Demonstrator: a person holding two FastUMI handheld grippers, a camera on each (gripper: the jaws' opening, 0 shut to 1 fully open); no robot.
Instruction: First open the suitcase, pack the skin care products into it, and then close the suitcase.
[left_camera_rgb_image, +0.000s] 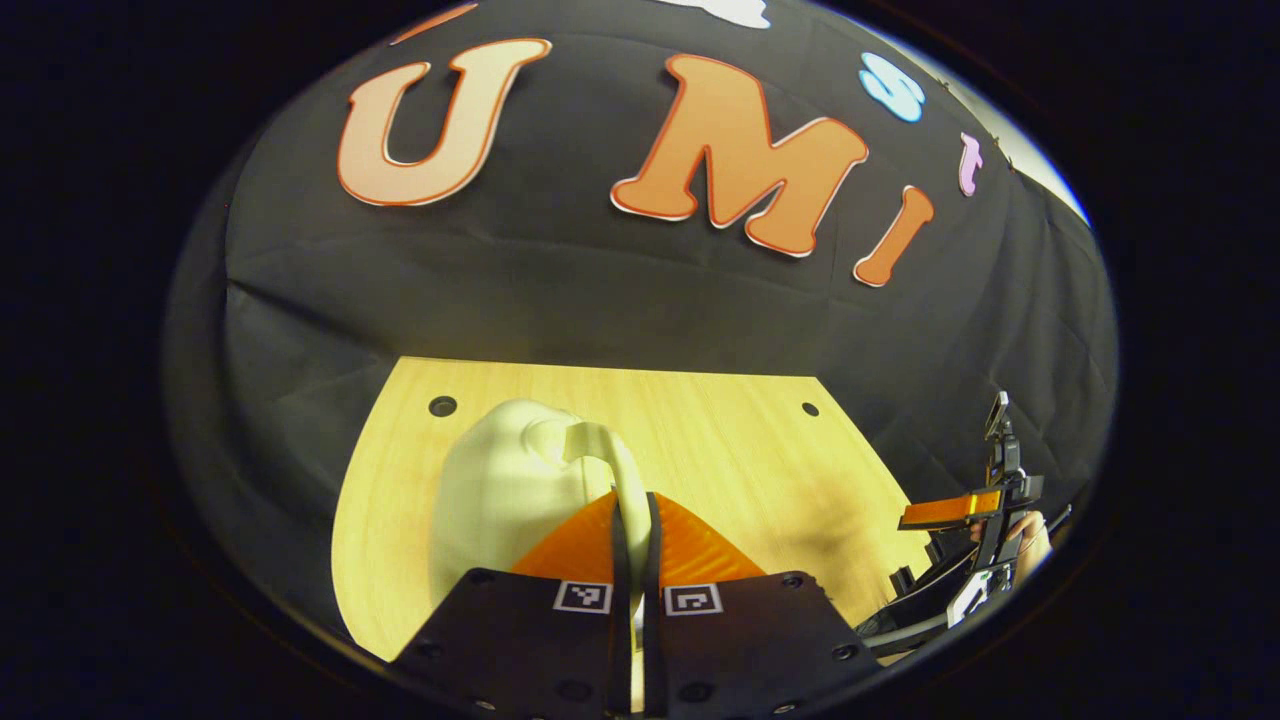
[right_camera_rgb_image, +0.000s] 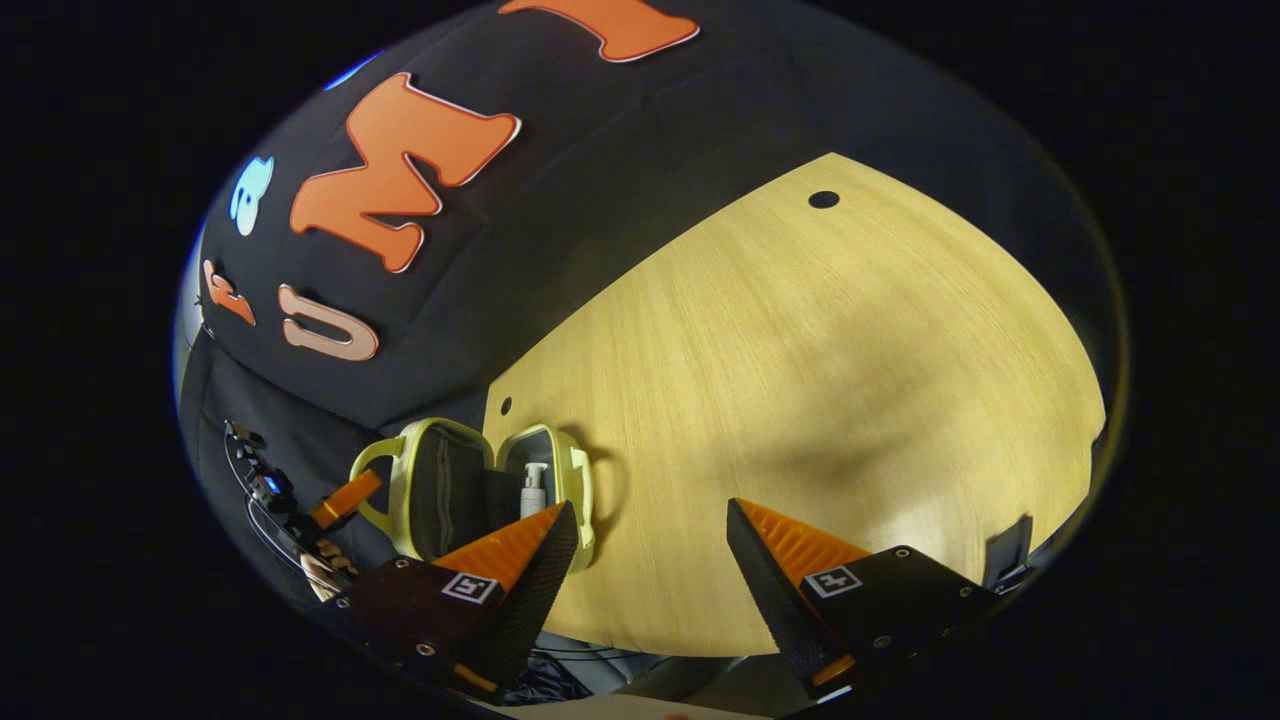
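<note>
My left gripper (left_camera_rgb_image: 632, 520) clenches the open suitcase's (right_camera_rgb_image: 455, 490) handle (left_camera_rgb_image: 600, 450); my right gripper (right_camera_rgb_image: 650, 530) hangs released above the table (right_camera_rgb_image: 800, 380).

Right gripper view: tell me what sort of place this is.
Most likely a recording booth, not a lived-in room: a bare wooden table with drilled holes, a black cloth wall behind it, and a small open suitcase with a pump bottle inside it.
</note>
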